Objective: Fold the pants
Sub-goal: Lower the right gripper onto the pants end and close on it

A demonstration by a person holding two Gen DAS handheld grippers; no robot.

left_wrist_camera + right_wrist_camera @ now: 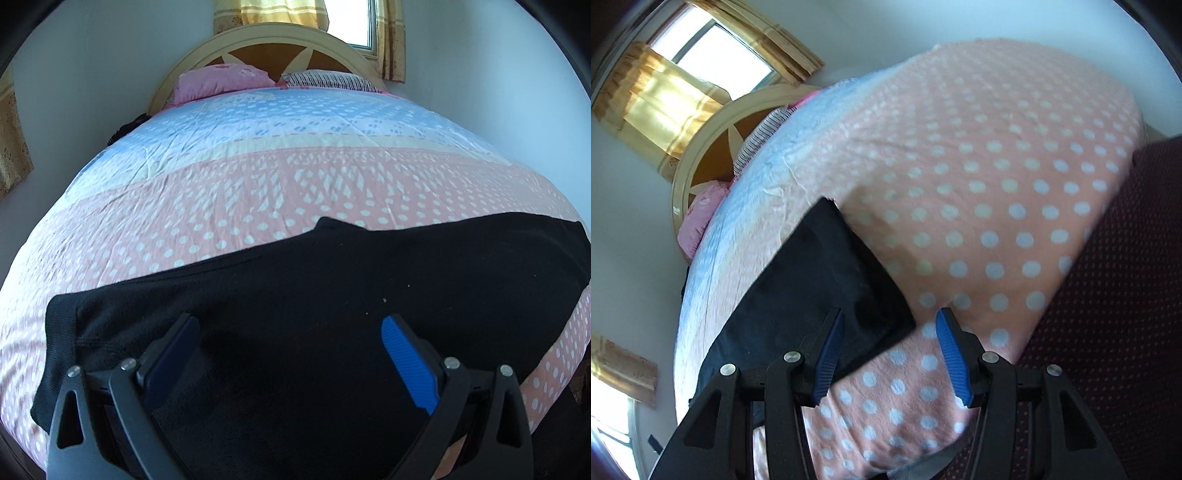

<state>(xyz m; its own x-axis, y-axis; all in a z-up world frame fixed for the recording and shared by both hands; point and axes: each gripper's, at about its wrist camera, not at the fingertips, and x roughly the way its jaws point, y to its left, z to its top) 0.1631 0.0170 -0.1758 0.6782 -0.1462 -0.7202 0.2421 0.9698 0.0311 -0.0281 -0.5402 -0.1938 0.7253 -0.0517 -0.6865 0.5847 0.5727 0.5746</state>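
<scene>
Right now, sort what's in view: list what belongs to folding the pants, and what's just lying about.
For the job:
black pants, spread on the bed
left gripper, open above the pants
right gripper, open over the pants' edge
bedspread, the work surface

Lying about:
pink pillow
striped pillow
headboard
curtains

Beyond the black pants [295, 295] the bed [258, 192] lies bare — only pillows [221, 81] crowd the headboard [280, 40].

pants [295, 295]: black cloth — matt, slightly fuzzy
bedsheet [258, 192]: thin printed cloth, creased
gripper pads [408, 365]: blue ribbed plastic — matt
headboard [273, 37]: painted wood
</scene>
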